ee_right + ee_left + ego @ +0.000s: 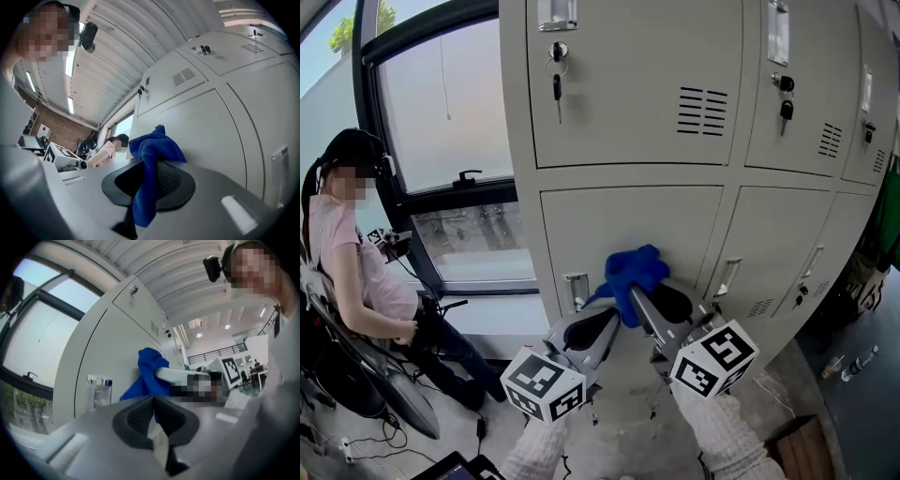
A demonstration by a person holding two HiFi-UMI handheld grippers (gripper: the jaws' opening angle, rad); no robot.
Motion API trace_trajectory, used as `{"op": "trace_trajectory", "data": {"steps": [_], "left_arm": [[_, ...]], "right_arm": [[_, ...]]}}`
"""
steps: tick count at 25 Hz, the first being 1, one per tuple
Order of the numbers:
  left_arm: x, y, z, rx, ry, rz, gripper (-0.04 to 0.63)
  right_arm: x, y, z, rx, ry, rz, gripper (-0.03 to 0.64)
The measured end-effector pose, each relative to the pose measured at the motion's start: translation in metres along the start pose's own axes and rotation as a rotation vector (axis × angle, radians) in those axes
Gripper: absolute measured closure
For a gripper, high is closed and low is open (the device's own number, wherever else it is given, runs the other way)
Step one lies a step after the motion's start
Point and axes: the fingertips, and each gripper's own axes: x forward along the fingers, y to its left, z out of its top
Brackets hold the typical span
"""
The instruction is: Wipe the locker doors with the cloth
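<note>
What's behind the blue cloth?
The soft blue cloth, pinched in the right claw, is held against a pale grey metal locker door. The patch of door right behind the cloth is covered, so it cannot be seen.

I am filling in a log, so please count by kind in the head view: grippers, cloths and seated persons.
Grippers: 2, the left gripper and the right gripper
Blue cloth: 1
Seated person: 1
Total: 4
</note>
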Motion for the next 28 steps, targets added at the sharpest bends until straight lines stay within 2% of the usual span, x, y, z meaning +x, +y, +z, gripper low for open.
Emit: {"op": "trace_trajectory", "data": {"steps": [6,10,13,21,28], "left_arm": [[0.009,0.008,0.056,0.107,-0.081,-0.010,0.588],[0.015,0.011,0.075,0.102,-0.127,-0.034,0.588],[0.021,0.013,0.083,0.110,-0.130,-0.042,0.588],[0.029,0.019,0.071,0.113,-0.097,-0.039,0.588],[0.029,0.020,0.038,0.072,-0.038,-0.019,0.588]], "right_arm": [[0.017,-0.010,0.066,-0.074,-0.113,0.008,0.558],[0.026,-0.018,0.080,-0.081,-0.120,0.013,0.558],[0.032,-0.022,0.081,-0.085,-0.107,0.014,0.558],[0.034,-0.024,0.076,-0.105,-0.110,0.029,0.558],[0.027,-0.023,0.047,-0.097,-0.072,0.010,0.558]]}}
